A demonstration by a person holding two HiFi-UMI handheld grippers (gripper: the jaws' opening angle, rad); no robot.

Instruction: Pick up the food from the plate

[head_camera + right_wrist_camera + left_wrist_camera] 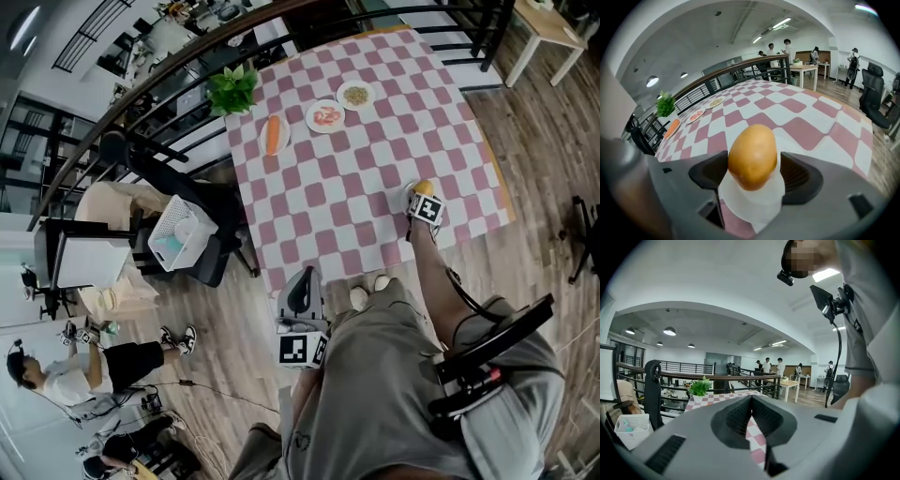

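My right gripper (424, 204) hovers over the near right part of the checkered table (375, 187). It is shut on a golden bread roll (752, 154) that sits in a white paper wrap (750, 201); the roll (423, 187) shows just past the marker cube. My left gripper (302, 298) is off the table, low by the person's lap. In the left gripper view its jaws (751, 401) are shut with nothing between them. At the table's far side lie a carrot plate (273, 135), a plate of red food (325, 115) and a plate of grains (355, 95).
A potted plant (233, 89) stands at the table's far left corner, by a dark railing (187, 66). A chair and a white basket (181, 234) are left of the table. An office chair (492, 352) is beside the person. People stand far off.
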